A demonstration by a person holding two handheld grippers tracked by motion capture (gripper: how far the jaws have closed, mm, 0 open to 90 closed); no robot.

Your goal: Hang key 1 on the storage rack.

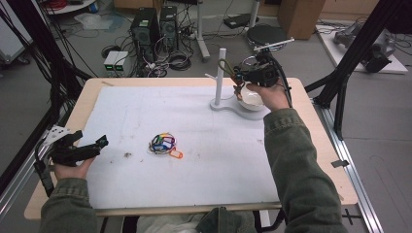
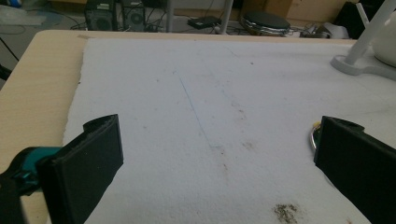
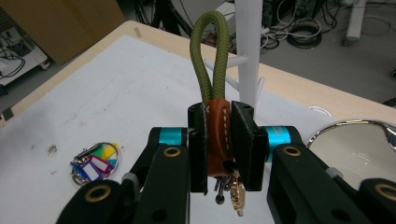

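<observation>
In the high view there are two grippers, one white stand (image 1: 220,77), one bowl (image 1: 250,98) on the stand's base, and one bunch of coloured key tags (image 1: 164,143) lying near the middle of the white mat (image 1: 145,116). The left gripper (image 1: 99,144) sits low at the mat's left edge, well apart from the tags, its jaws apart with nothing between them. The right gripper (image 1: 239,75) is held up at the far right, just beside the stand's post and above the bowl, with one keychain (image 1: 227,68) in its jaws, the green loop pointing toward the post. In the left gripper view the two black jaws stand wide apart over bare mat, and a bit of metal ring (image 2: 313,136) peeks out beside the right-hand jaw; the stand (image 2: 362,46) and bowl (image 2: 386,42) lie far off at the upper right. In the right gripper view the right gripper (image 3: 219,140) is clamped on the keychain's (image 3: 217,135) brown leather sleeve, one green cord loop rising straight up between the jaws and small metal bits hanging below; the stand (image 3: 247,56) rises just behind the loop with two short pegs showing, the bowl (image 3: 355,144) lies at the right, and the tags (image 3: 95,163) lie on the mat at lower left, well apart from the jaws
</observation>
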